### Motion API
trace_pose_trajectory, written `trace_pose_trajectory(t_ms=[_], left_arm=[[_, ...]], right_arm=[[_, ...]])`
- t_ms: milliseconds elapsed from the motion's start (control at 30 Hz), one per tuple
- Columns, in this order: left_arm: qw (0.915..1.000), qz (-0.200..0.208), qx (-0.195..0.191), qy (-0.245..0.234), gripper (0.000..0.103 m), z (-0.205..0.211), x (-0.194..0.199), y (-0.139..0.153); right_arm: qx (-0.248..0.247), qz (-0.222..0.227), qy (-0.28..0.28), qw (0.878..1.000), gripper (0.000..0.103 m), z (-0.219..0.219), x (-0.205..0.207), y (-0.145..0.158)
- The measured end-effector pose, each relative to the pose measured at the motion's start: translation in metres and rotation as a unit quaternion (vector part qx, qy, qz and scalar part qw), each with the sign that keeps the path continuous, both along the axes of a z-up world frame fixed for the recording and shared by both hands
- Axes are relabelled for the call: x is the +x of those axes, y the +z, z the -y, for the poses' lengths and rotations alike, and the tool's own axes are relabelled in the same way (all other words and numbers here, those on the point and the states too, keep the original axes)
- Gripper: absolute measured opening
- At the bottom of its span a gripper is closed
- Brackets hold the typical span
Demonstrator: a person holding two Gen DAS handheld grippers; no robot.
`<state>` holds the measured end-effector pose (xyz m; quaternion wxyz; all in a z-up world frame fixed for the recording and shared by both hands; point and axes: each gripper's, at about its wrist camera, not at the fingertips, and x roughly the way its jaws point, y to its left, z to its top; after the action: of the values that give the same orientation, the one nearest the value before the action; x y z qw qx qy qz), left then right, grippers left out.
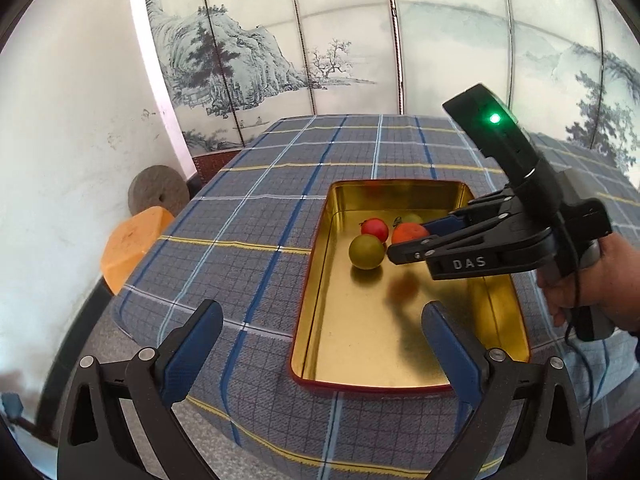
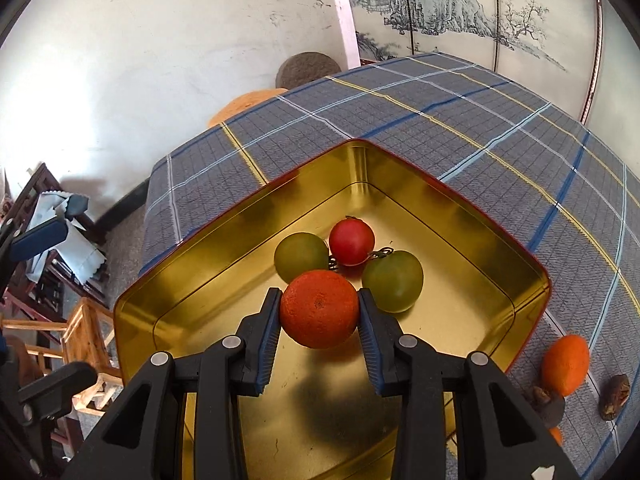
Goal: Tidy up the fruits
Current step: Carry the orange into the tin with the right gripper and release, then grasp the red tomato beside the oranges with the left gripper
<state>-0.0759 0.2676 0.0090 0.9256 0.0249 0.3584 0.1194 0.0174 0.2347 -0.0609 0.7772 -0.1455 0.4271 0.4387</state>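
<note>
A gold tin tray with a red rim lies on the plaid tablecloth. In it sit a red fruit and two green fruits. My right gripper hovers above the tray floor, shut on an orange fruit beside the others. My left gripper stands wide open over the tray's near end with nothing between its fingers.
Outside the tray at the right lie another orange fruit and some dark dried pieces. An orange stool and a round stone stand past the table's left edge by the wall. A painted screen backs the table.
</note>
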Motion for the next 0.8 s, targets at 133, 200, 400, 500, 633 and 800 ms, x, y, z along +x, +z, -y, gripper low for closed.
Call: trace_pose_trajectory(t_ms=[133, 200, 400, 500, 633, 800], left_arm=[[0.9999, 0.014, -0.008, 0.005, 0.099, 0.0, -0.002, 0.004], [0.9998, 0.012, -0.015, 0.001, 0.099, 0.0, -0.002, 0.005], [0.9998, -0.002, -0.009, -0.016, 0.099, 0.013, -0.002, 0.008], [0.9995, -0.013, 0.005, -0.028, 0.099, 0.024, -0.002, 0.008], [0.9982, -0.016, 0.036, -0.044, 0.099, 0.047, 0.001, 0.009], [0.9965, -0.021, 0.043, -0.069, 0.099, 0.07, 0.008, 0.013]], right_arm=[[0.015, 0.001, -0.009, 1.0, 0.036, 0.001, 0.002, 0.004], [0.038, 0.003, -0.013, 0.999, 0.046, 0.007, 0.001, 0.013], [0.103, 0.024, -0.021, 0.994, 0.067, 0.04, -0.016, 0.042], [0.127, 0.039, -0.03, 0.991, 0.075, 0.075, -0.033, 0.052], [0.129, 0.058, -0.065, 0.988, 0.078, 0.134, -0.051, 0.053], [0.111, 0.067, -0.147, 0.981, 0.081, 0.223, -0.058, 0.041]])
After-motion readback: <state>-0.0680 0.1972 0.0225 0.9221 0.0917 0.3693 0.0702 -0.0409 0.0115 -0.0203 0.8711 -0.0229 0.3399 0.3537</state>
